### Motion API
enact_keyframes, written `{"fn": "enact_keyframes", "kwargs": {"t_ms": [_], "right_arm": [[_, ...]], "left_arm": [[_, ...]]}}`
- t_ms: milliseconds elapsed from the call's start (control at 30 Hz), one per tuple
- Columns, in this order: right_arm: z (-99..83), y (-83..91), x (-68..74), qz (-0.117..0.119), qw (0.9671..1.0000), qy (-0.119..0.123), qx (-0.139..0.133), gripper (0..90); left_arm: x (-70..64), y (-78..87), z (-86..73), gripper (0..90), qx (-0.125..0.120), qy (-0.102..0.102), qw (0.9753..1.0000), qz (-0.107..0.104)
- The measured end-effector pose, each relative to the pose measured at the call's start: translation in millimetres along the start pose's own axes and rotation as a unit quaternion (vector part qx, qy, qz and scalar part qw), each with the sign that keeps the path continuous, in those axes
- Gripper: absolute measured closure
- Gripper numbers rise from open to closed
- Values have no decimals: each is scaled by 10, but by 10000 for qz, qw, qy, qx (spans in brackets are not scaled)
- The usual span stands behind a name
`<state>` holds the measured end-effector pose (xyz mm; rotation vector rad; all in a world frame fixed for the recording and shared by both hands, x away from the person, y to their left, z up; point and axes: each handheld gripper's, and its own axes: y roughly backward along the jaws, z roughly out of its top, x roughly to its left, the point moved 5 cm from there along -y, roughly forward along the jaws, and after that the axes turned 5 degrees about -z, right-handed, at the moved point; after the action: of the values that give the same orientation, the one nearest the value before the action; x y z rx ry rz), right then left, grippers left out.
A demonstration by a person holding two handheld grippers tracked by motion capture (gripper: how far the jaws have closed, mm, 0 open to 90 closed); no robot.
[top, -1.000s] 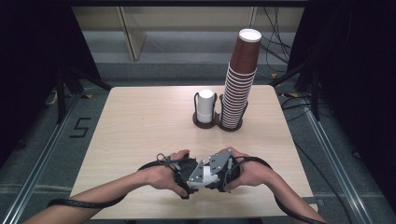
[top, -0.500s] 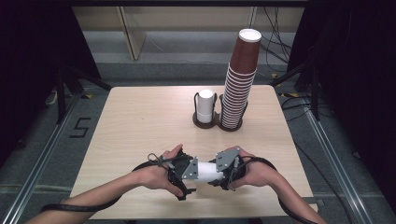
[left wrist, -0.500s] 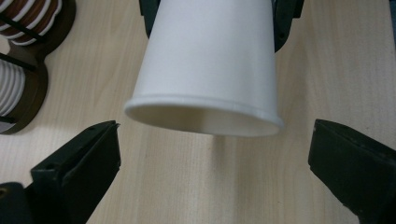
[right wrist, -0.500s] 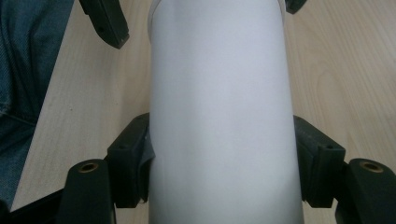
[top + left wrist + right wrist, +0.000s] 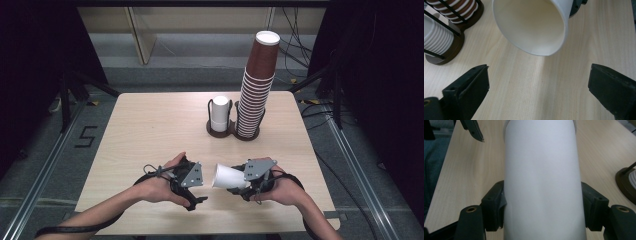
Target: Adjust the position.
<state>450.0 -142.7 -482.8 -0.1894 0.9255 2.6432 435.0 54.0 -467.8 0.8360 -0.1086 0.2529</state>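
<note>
A white paper cup (image 5: pixel 227 176) lies sideways just above the table's near edge, its open mouth facing left. My right gripper (image 5: pixel 248 181) is shut on the cup's base end; in the right gripper view the cup's wall (image 5: pixel 541 177) sits between the two jaws of the right gripper (image 5: pixel 541 203). My left gripper (image 5: pixel 196 186) is a short way left of the cup's mouth and apart from it. In the left gripper view the left gripper (image 5: pixel 539 75) stands wide open with bare table between its jaws and the cup's mouth (image 5: pixel 531 25) just ahead.
A tall stack of brown cups (image 5: pixel 257 90) and a short stack of white cups (image 5: pixel 220 112) stand in a dark twin holder (image 5: pixel 235 132) at the table's back centre. Both stacks show again in the left gripper view: brown (image 5: pixel 456 7) and white (image 5: pixel 436 37).
The two grippers were pressed close together around the cup. They have drawn apart: the cup stayed in the right gripper and the left gripper moved off to the left.
</note>
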Motion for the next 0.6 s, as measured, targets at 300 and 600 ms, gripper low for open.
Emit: {"fn": "enact_keyframes", "kwargs": {"t_ms": [300,600], "right_arm": [[-40,92,-35,-521,9959,-364,-637,330],[3,83,-41,-775,9889,-662,-1077,329]], "left_arm": [[41,47,63,27,-882,560,9944,183],[107,76,92,29,-1542,1397,9781,18]]}}
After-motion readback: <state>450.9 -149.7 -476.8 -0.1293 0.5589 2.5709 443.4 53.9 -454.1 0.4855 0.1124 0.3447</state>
